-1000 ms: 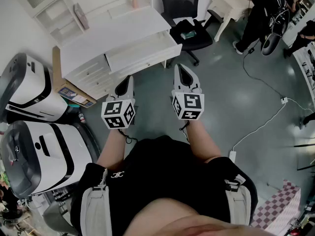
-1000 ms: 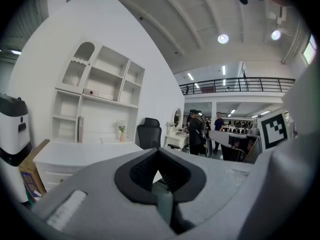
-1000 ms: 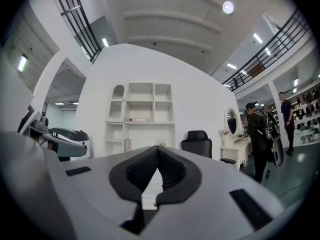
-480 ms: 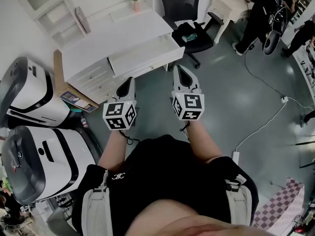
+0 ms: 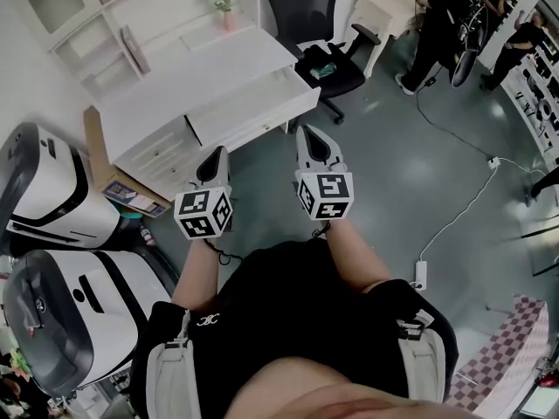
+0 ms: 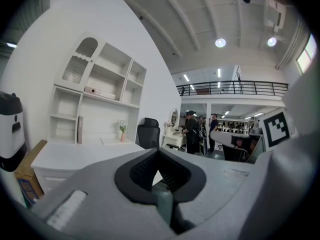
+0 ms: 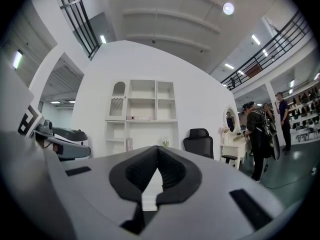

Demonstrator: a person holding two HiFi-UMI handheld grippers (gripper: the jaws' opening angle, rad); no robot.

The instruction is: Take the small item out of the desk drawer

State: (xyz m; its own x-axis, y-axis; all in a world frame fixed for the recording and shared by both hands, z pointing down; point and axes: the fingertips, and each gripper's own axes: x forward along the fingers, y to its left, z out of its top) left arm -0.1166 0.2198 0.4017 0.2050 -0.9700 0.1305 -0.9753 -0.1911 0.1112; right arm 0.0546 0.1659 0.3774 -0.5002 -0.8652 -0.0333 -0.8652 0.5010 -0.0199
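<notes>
jaws of left gripper (image 5: 214, 157) and right gripper (image 5: 310, 136) sit together, empty, near the open desk drawer (image 5: 253, 103).

**Left tool** (image 6: 159, 150) and **right tool** (image 7: 157, 149): moulded grey plastic shells, matt and smooth. The pads (image 6: 142, 170) are black, finely ribbed and look like rubber.
**Marker cubes** (image 5: 325, 195): matt faces printed in black and white.
**Counter** (image 5: 175, 90) and its **drawer** (image 5: 253, 99): smooth white painted board with a low sheen.
**Floor** (image 5: 410, 173): grey-green and smooth, glossy enough to carry bright reflections.
**Office chair** (image 5: 301, 7): black and matt, cloth or mesh.
**Box** (image 5: 98, 142): matt brown cardboard.
**Machines** (image 5: 39, 190): glossy white plastic housings with black trim.
**Person's top** (image 5: 288, 312): matt black cloth.
</notes>
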